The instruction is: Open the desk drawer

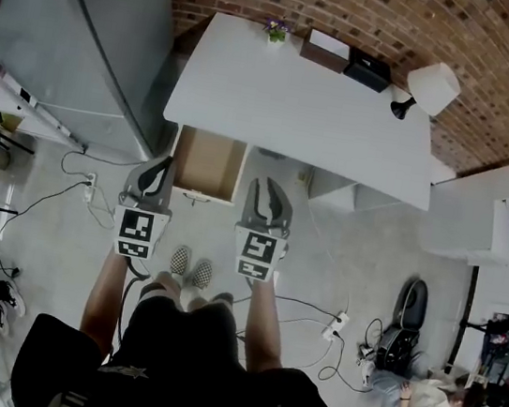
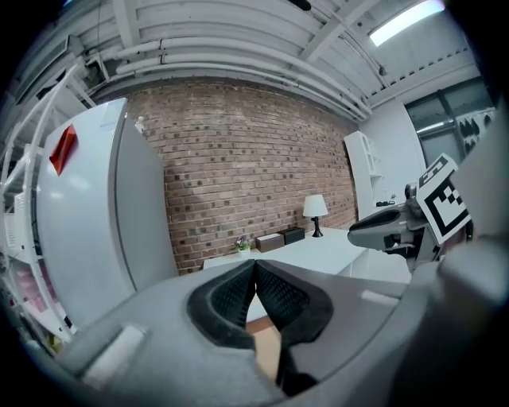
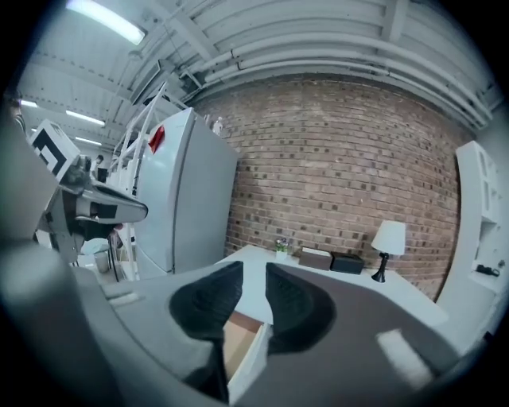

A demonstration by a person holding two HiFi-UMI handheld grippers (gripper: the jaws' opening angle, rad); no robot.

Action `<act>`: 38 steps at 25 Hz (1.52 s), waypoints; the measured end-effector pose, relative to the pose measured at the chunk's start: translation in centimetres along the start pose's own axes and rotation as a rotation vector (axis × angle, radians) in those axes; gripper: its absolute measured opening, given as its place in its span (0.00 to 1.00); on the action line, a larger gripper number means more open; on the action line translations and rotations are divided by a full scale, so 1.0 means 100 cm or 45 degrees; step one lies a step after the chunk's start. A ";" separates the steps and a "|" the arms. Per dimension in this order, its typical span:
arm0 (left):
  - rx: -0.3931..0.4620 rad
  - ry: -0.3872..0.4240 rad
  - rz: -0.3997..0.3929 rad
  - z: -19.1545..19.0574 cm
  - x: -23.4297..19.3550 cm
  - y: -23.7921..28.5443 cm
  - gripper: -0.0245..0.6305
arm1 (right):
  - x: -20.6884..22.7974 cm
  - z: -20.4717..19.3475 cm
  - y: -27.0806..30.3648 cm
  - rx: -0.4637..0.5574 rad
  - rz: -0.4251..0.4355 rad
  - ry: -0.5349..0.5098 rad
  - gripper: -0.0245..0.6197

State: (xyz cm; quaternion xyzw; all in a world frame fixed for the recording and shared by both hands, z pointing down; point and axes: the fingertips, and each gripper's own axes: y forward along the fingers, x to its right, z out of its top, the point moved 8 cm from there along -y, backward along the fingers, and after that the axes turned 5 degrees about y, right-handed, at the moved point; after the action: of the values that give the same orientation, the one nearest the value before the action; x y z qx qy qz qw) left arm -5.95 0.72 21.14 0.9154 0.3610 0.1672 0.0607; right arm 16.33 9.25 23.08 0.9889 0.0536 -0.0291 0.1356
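Wood-lined drawer [image 1: 208,164] of the white table [image 1: 298,100] stands out; hence, before it, your left gripper [image 1: 150,176] has its jaws closed and your right gripper [image 1: 267,204] has its jaws slightly parted, both empty.

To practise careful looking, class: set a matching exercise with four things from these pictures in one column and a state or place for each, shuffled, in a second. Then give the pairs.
Column one:
1 drawer
2 lamp
3 left gripper
4 right gripper

Column two:
a jaws apart, empty
b pulled out
c on the desk
d jaws together

Pairs: 1-b; 2-c; 3-d; 4-a
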 end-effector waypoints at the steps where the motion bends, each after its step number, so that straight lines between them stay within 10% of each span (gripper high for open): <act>1: 0.006 0.007 0.002 0.004 0.000 -0.002 0.05 | 0.001 0.004 -0.004 0.013 0.004 0.008 0.19; 38: 0.072 0.008 -0.012 0.036 0.011 -0.034 0.05 | 0.015 0.031 -0.059 0.122 -0.032 -0.004 0.05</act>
State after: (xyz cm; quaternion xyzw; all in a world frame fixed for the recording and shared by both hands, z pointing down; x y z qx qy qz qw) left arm -6.09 3.97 17.29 0.9146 0.3700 0.1596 0.0343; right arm 16.99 14.20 18.40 0.9935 0.0642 -0.0351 0.0877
